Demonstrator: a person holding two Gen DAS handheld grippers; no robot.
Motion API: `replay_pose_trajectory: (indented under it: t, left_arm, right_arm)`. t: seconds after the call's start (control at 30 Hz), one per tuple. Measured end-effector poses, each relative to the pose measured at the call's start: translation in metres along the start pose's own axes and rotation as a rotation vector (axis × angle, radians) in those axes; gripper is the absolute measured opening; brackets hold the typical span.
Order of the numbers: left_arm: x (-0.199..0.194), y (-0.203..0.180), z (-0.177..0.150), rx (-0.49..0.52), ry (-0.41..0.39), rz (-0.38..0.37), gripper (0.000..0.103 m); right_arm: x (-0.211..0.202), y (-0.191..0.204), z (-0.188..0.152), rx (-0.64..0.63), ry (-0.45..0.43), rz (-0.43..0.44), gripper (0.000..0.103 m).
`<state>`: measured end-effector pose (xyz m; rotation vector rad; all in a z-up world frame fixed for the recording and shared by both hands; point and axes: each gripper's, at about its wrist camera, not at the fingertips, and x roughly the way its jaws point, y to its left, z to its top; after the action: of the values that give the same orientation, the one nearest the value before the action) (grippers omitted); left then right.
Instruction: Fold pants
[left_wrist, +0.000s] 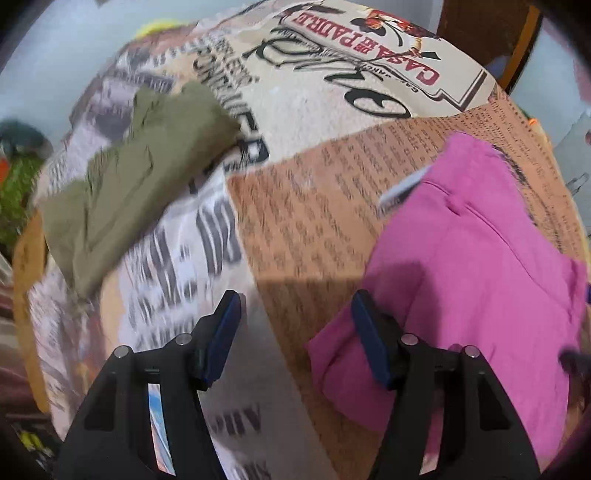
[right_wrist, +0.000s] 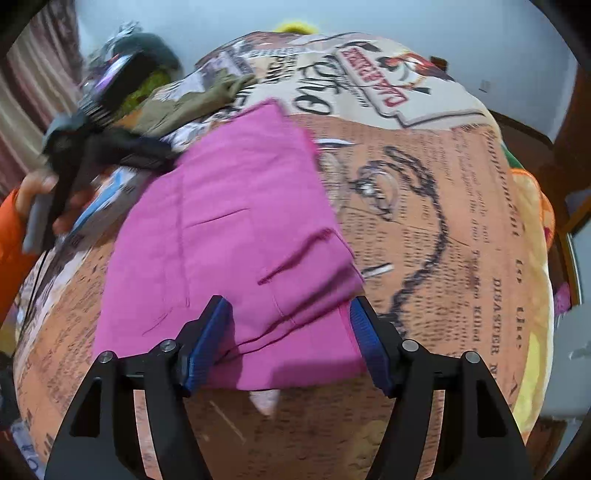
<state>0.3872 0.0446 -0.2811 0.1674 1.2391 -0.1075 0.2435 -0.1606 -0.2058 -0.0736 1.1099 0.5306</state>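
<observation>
The pink pants (right_wrist: 240, 221) lie folded into a rough rectangle on a newspaper-print bedspread (right_wrist: 443, 221). My right gripper (right_wrist: 290, 332) hovers open over their near edge; the cloth shows between its blue pads, which do not press on it. In the left wrist view the pink pants (left_wrist: 480, 277) fill the right side. My left gripper (left_wrist: 299, 325) is open above the bedspread (left_wrist: 295, 221), its right finger at the pants' left corner and nothing between the pads. The right wrist view shows the left gripper (right_wrist: 122, 147), blurred, at the pants' far left edge, held by a hand (right_wrist: 37, 192).
An olive green garment (left_wrist: 129, 177) lies crumpled on the bedspread to the left, and this olive garment (right_wrist: 192, 99) sits beyond the pants in the right wrist view. Dark wooden furniture (right_wrist: 535, 155) stands past the bed's right edge. An orange sleeve (right_wrist: 11, 251) is at the left.
</observation>
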Motion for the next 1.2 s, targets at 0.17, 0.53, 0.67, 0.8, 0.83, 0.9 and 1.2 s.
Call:
replay_pose_trajectory:
  t: [0.17,0.53,0.67,0.8,0.83,0.9,1.2]
  left_arm:
    - [-0.02,-0.006,-0.042,-0.001,0.01,-0.048,0.064]
    - [-0.086,-0.027,-0.092,0.008,-0.076,-0.078,0.064]
    - [-0.109,-0.03,-0.081,-0.03,-0.149,-0.077,0.064]
    - [-0.118,-0.05,-0.065,-0.004,-0.199,-0.096,0.06]
    - [-0.119,-0.057,-0.061,0.009,-0.207,-0.108,0.055]
    - [-0.115,-0.069,-0.053,0.031,-0.204,-0.131,0.049]
    - [-0.052,-0.082,-0.057,0.062,-0.102,-0.183,0.046]
  right_arm:
    - [-0.007,-0.02,0.003,0.077,-0.035,-0.079,0.064]
    - [-0.044,-0.023,-0.004,0.122,-0.17,-0.059,0.064]
    - [-0.052,-0.009,0.0,0.093,-0.205,-0.014,0.053]
    - [-0.049,0.006,0.009,0.066,-0.215,0.026,0.051]
    - [-0.047,0.011,0.012,0.052,-0.213,0.035,0.051]
    - [-0.043,0.02,0.015,0.022,-0.207,0.049,0.051]
    - [0.013,0.03,0.013,-0.048,-0.032,0.079,0.048]
